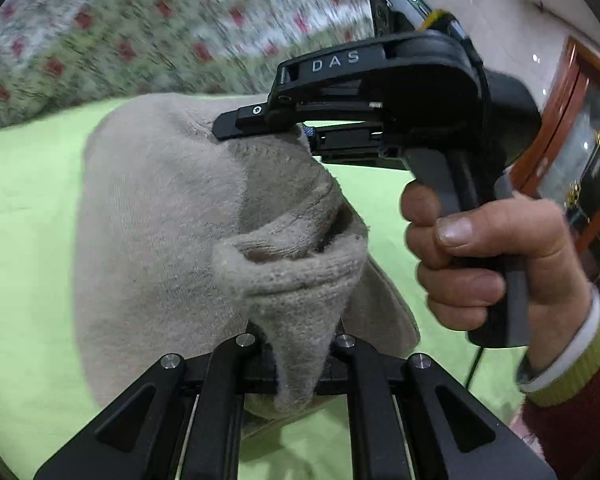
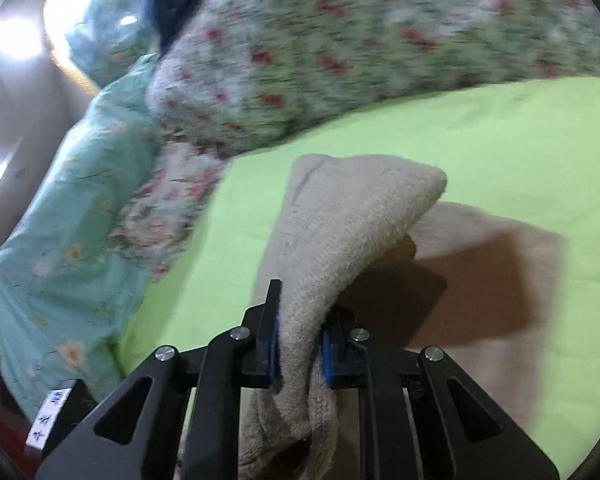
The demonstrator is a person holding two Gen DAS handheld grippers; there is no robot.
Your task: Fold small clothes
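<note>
A beige knitted garment [image 1: 160, 220] lies bunched on the lime-green sheet [image 1: 20, 240]. At the bottom of the left wrist view, my left gripper [image 1: 296, 360] is shut on a hanging fold of its ribbed edge. My right gripper [image 1: 260, 132], held by a hand [image 1: 480, 248], comes in from the right and pinches the garment's far upper part. In the right wrist view, the right gripper [image 2: 300, 344] has its blue pads [image 2: 274, 344] pressed on a lifted fold of the garment [image 2: 340, 208]. The rest of the cloth lies flat on the sheet [image 2: 500, 140] in shadow.
A floral quilt [image 2: 340, 40] is heaped along the far side of the sheet, also seen as the quilt [image 1: 120, 20]. Teal flowered bedding [image 2: 60, 220] lies at the left. A wooden glass-fronted cabinet [image 1: 580, 140] stands at the right. The hand's sleeve [image 1: 572, 408] is red with a yellow-green cuff.
</note>
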